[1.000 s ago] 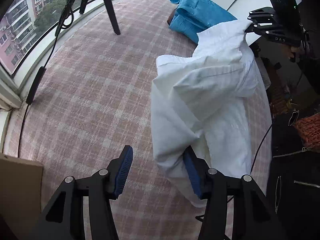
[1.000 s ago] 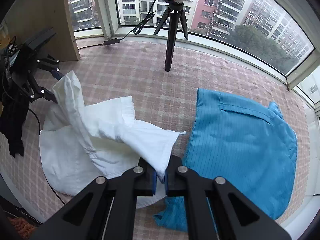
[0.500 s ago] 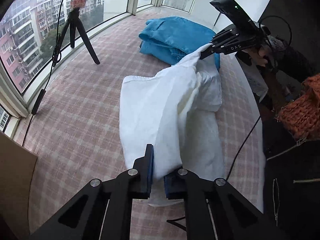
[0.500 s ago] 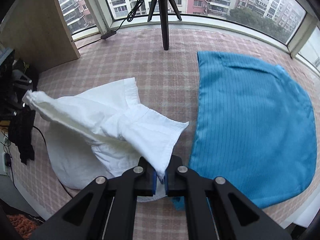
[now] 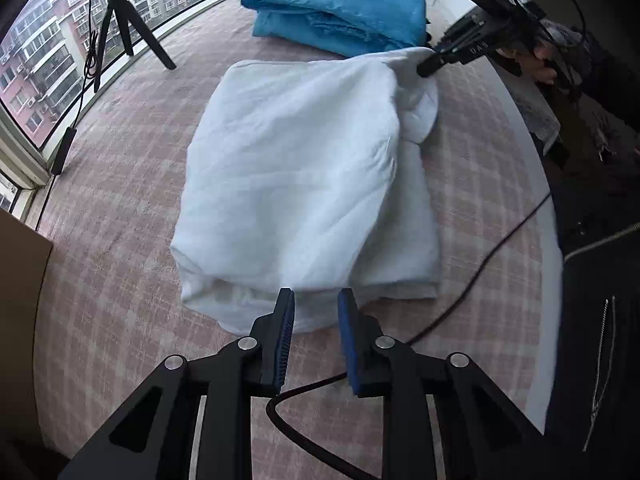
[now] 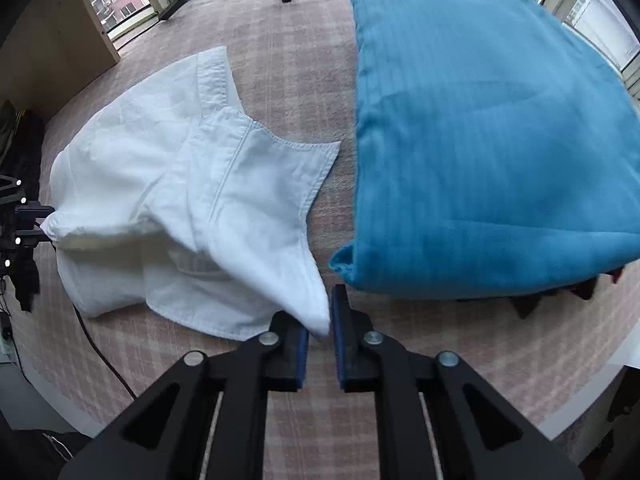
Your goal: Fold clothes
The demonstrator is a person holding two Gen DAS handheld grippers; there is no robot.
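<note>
In the left wrist view, your left gripper (image 5: 314, 304) is sitting at the bottom centre of the frame with its fingers (image 5: 285, 332) opening; the near hem of the white shirt (image 5: 296, 168) is lying between the blue pads without being pressed, so the cloth is released there. The shirt is spreading folded across the middle of the frame on the pink plaid bench (image 5: 120, 240). At the upper right, your right gripper (image 5: 430, 66) is meeting the shirt's far corner. Beyond it, at top centre, the folded blue garment (image 5: 340, 12) is resting. A tripod (image 5: 124, 28) is standing at the upper left by the window, and a black cable (image 5: 472, 280) is trailing across the lower right.

In the right wrist view, your right gripper (image 6: 320, 320) is at the bottom centre, its fingers (image 6: 340, 328) opening while a tip of the white shirt (image 6: 192, 200) is hanging loosely in the gap, not clamped. The shirt is filling the left half of the frame, and the blue garment (image 6: 488, 140) the right half, just beside it. Your left gripper (image 6: 34, 222) is touching the shirt's edge at the far left.
</note>
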